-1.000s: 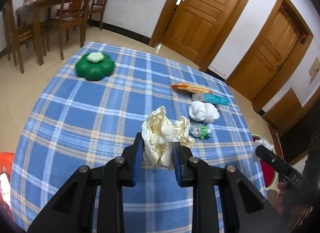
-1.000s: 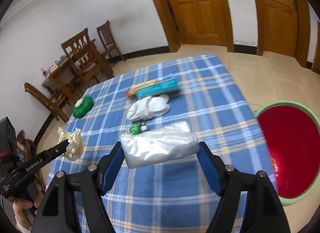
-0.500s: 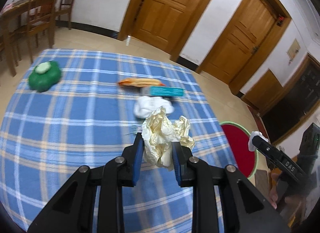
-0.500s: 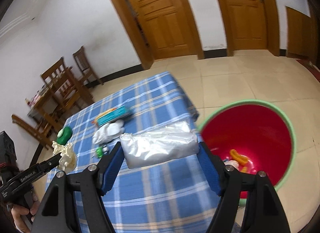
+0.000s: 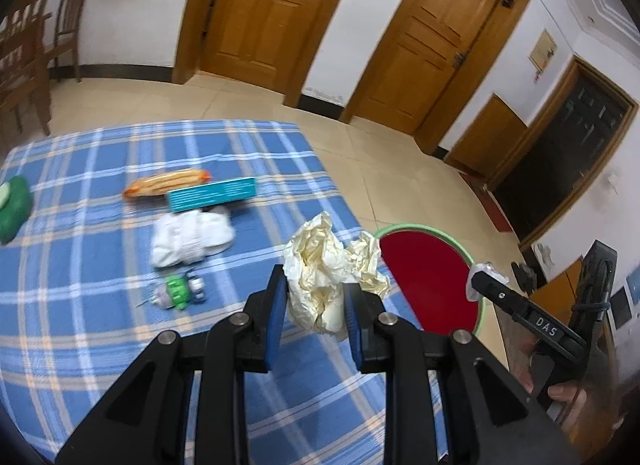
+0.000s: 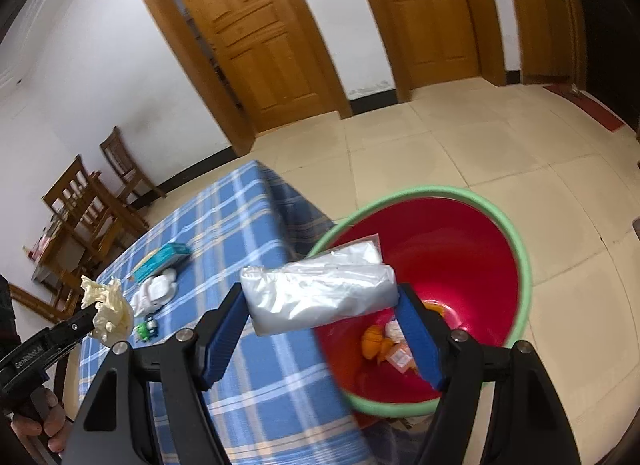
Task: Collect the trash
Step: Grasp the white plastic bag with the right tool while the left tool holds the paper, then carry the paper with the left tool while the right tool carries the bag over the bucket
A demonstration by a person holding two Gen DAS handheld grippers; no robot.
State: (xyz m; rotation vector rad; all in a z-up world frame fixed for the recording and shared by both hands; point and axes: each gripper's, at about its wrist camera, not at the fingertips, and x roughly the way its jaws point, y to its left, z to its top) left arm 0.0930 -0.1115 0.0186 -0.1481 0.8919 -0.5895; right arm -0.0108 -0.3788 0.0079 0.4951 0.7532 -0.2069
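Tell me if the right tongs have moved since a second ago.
Yes. The right tongs, shut on the silvery bag, swung from over the blue plaid tablecloth toward the red bin, which now sits right behind the bag.

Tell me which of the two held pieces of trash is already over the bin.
The silvery plastic bag in the right tongs: it overlaps the red bin. The crumpled yellowish paper is above the tablecloth.

left gripper [image 5: 316, 307]: black frame, blue pads, silver screws | right gripper [image 6: 320, 325]: same
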